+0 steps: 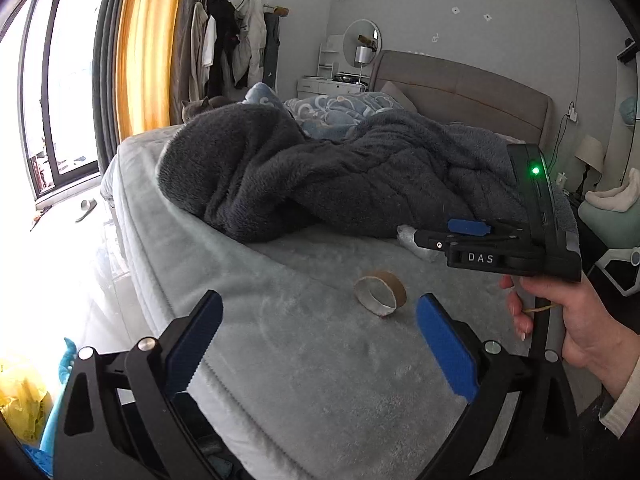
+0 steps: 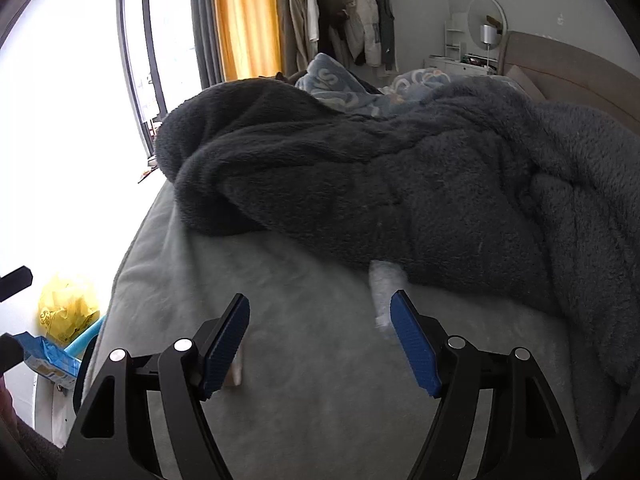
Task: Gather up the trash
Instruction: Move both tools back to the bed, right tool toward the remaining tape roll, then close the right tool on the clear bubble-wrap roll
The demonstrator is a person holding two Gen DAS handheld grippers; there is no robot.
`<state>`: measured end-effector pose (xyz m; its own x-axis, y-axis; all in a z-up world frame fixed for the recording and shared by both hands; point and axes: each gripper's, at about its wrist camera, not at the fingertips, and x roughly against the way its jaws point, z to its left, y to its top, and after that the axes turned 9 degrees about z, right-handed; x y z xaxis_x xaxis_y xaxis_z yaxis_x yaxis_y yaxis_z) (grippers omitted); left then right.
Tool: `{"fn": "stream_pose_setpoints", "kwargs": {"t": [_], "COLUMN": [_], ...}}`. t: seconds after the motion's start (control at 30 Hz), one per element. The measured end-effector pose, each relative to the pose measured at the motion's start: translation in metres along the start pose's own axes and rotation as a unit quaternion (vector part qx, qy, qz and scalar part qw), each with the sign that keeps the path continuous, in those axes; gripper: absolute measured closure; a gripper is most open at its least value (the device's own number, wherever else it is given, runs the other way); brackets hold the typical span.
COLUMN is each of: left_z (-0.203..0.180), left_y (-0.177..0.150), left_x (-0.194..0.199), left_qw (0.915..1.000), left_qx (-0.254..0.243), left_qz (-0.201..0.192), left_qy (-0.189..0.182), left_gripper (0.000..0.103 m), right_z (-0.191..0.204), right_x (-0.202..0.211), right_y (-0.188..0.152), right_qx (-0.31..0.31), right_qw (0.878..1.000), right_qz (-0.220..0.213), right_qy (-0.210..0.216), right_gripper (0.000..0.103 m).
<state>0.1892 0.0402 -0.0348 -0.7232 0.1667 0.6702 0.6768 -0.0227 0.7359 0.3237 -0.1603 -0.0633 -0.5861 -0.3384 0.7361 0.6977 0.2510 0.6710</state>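
Trash on bed, both grippers open and empty.
Brown cardboard tape-roll core [image 1: 380, 293] lies on the pale grey plush bedspread [image 1: 320, 380], near the foot edge, just beyond the left gripper [image 1: 320, 338], jaws spread wide. Crumpled clear plastic scrap [image 2: 385, 298] sits at the edge of the dark grey fleece blanket [image 2: 380, 184], just past the right gripper [image 2: 322, 344], also spread, nothing between. Yellow plastic bag [image 2: 68, 314] far left on the floor.

A cardboard tape ring [image 1: 380, 293] and crumpled clear plastic [image 2: 383, 292] lie on the bed.
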Motion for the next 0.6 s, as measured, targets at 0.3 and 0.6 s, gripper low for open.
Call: {"fn": "stream_pose_setpoints", "kwargs": {"t": [0.3, 0.6], "left_z": [-0.019, -0.040], "left_y": [-0.003, 0.003], "left_x": [-0.038, -0.075], "left_qw": [0.9994, 0.9974], "left_qx": [-0.009, -0.004], "left_qz": [0.021, 0.042], "left_qy": [-0.026, -0.058], "left_gripper": [0.004, 0.004], "right_z": [-0.032, -0.055], "right_x": [-0.027, -0.053], "right_y": [-0.002, 0.001], "right_qx": [-0.031, -0.064], "right_qw": [0.999, 0.997], "right_qz": [0.014, 0.024], "right_qy": [0.009, 0.023], "right_gripper": [0.028, 0.028]}}
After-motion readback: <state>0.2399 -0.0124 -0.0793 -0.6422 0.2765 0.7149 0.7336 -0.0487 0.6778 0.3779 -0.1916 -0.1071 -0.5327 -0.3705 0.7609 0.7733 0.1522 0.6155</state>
